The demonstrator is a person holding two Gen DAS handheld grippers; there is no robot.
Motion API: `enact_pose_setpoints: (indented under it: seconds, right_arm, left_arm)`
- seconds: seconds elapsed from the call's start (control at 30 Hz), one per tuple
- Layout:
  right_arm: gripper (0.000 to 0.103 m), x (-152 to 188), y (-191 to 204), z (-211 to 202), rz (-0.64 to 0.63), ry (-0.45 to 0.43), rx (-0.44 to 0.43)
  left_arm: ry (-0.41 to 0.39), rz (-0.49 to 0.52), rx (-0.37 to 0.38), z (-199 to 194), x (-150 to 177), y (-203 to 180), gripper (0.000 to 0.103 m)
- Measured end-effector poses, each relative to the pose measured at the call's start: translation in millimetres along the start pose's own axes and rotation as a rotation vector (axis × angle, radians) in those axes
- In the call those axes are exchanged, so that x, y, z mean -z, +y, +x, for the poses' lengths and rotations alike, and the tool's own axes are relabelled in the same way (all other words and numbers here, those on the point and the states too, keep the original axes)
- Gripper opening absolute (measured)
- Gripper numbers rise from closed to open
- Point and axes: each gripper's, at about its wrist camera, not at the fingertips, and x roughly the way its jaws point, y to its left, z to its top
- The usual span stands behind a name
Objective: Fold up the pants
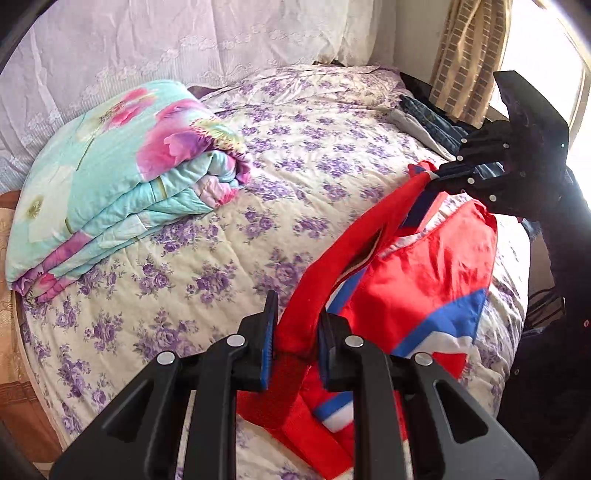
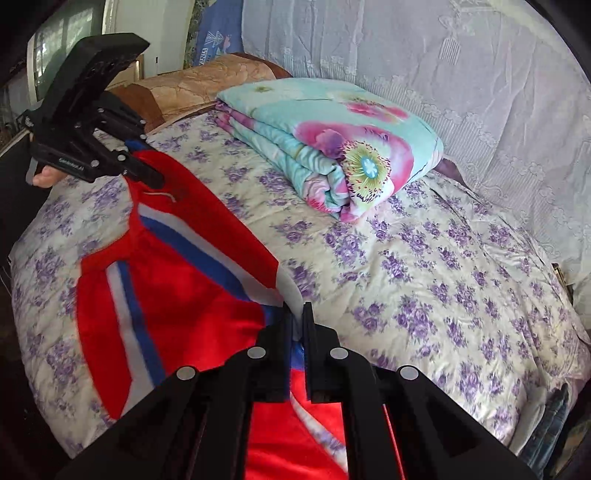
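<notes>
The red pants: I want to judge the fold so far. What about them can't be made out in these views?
- Left wrist view: the red pants near end is hidden under the left gripper.
- Right wrist view: the right gripper covers its pinched edge; the lower part is cut off by the frame.
- Underside against the bedspread: hidden in both.

Folded floral quilt on purple-flowered bedspread — lace curtain behind, perhaps jeans beyond.

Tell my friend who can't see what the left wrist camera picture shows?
Two black grippers lift red pants with blue and white stripes above a bed with a purple-flowered cover. The left gripper pinches the red waistband up close; the right gripper grips another edge farther off. A folded turquoise flowered quilt lies behind.
</notes>
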Motion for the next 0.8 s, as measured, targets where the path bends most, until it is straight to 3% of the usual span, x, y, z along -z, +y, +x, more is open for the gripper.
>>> enact_pose_setpoints:
  seconds: [0.13, 0.27, 0.4, 0.6, 0.7, 0.73, 0.8]
  right_arm:
    - [0.006, 51.4, 53.0, -9.7, 0.021, 0.044, -0.026]
    - [0.006, 97.1, 100.5, 10.2, 0.019, 0.110, -0.073]
    - [0.006, 122.3, 118.3, 23.0, 0.069, 0.127, -0.091]
    - [0.010, 128.4, 118.9, 32.8, 0.135, 0.119, -0.109]
    - [0.010, 129.3, 121.4, 38.4, 0.131, 0.124, -0.098]
    - [0.010, 130.0, 121.0, 41.1, 0.133, 0.125, -0.098]
    - [0.010, 132.4, 119.0, 44.4, 0.154, 0.116, -0.110]
  left_arm:
    - [0.007, 0.022, 0.047, -8.1, 44.5, -29.1, 0.017]
    - [0.096, 0.015, 0.094, 16.7, 92.6, -46.9, 0.017]
    - [0.157, -0.012, 0.122, 36.0, 122.7, -54.4, 0.017]
    - [0.141, -0.040, 0.116, 25.7, 131.6, -56.3, 0.022]
    - [0.100, -0.027, 0.077, 5.0, 138.5, -59.7, 0.041]
    - [0.072, -0.039, 0.069, -5.7, 141.3, -59.0, 0.055]
    - [-0.001, -0.058, 0.095, -29.1, 146.5, -62.2, 0.059]
